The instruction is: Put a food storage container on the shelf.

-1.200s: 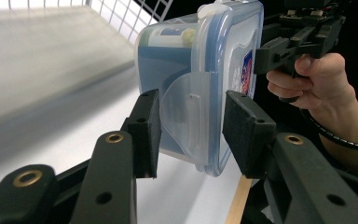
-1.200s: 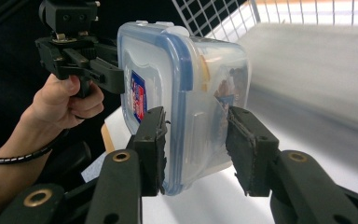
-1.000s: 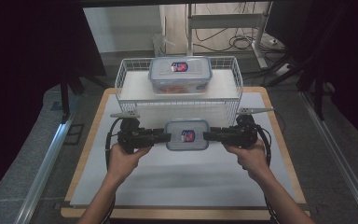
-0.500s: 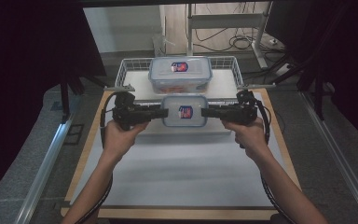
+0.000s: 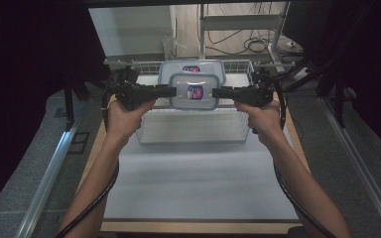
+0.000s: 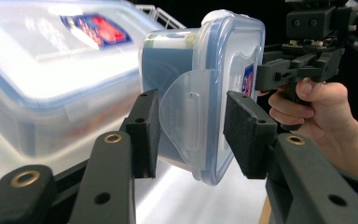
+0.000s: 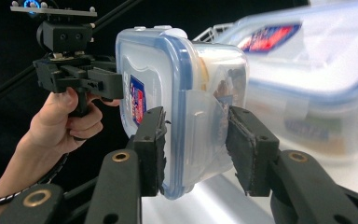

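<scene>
A small clear lidded container (image 5: 194,91) with a blue seal and a red-and-blue label hangs in the air between my two grippers. My left gripper (image 5: 170,91) clamps its left end and my right gripper (image 5: 217,92) its right end. In the left gripper view the pads (image 6: 244,133) press on lid and base around the side latch of the small container (image 6: 200,93). The right gripper view has the same grip, its pads (image 7: 152,147) pressing on the small container (image 7: 177,88). Just behind it, a larger container (image 5: 192,68) of the same kind sits in the white wire basket (image 5: 188,133).
The basket stands at the far end of a white mat (image 5: 198,183) on the wooden table. The larger container (image 6: 51,79) looms close behind the held one (image 7: 307,70). Dark curtains flank both sides, and a metal rail (image 5: 54,168) runs along the left.
Both hands have risen and moved away from the person, carrying the small container from just above the mat to over the wire basket, in front of the larger container.
</scene>
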